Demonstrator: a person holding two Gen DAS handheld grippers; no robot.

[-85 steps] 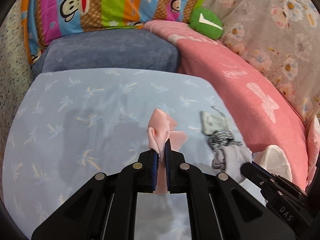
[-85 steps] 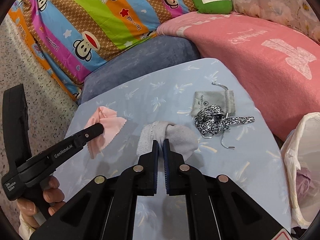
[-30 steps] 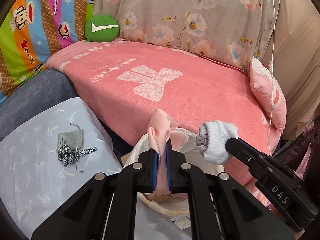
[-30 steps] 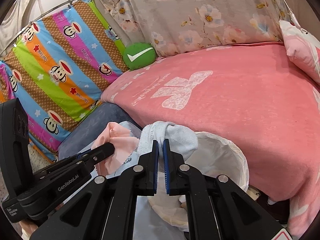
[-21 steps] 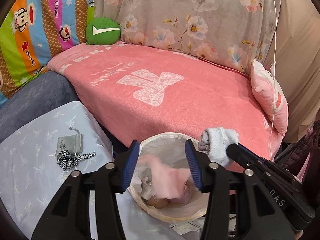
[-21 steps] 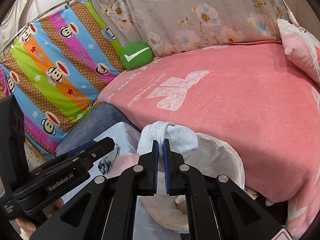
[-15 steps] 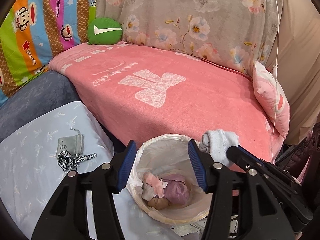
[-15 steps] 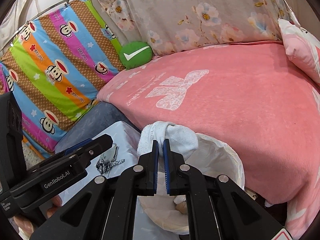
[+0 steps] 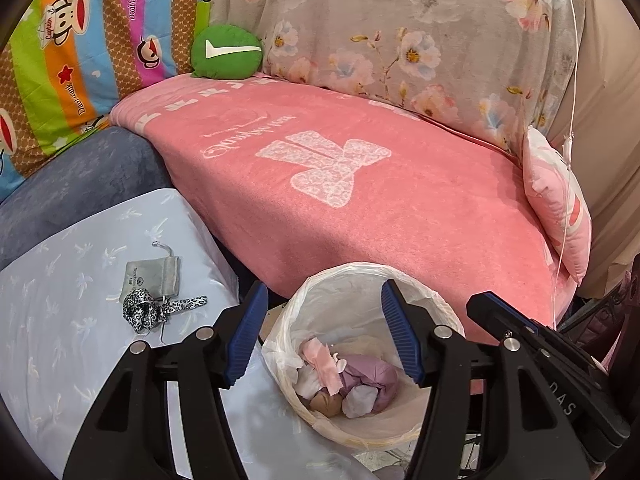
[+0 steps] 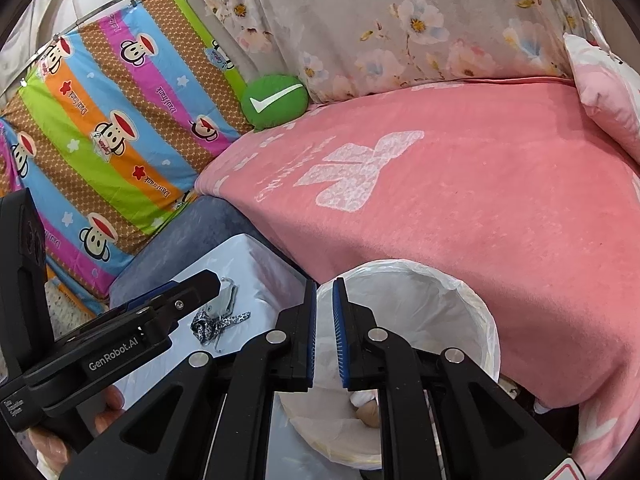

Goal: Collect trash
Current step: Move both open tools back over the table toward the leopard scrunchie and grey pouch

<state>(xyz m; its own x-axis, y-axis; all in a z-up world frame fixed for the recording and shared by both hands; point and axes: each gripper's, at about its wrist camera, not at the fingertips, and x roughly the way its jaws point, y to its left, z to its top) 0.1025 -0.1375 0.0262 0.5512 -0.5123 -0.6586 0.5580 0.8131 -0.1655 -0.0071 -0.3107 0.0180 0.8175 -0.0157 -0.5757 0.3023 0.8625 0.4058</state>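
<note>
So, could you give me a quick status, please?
Both grippers opening, empty, over the bin. Pink cloth inside. Pouch left on table. Nothing blocking.

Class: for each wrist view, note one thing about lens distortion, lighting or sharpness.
Left wrist view: fisheye bends the pink blanket into an arc, corners vignetted black; soft even light, bin contents sharp. Right wrist view: same barrel curve; the left gripper looms large at the edge, no glare visible.

The left gripper (image 9: 322, 334) pointed downward, its jaws wide and opening, nothing between its blue pads. The right gripper (image 10: 325, 334) angled down just beside it, jaws parted by a narrow gap and opening, empty. A hand (image 10: 76, 428) gripped the left gripper's handle.
</note>
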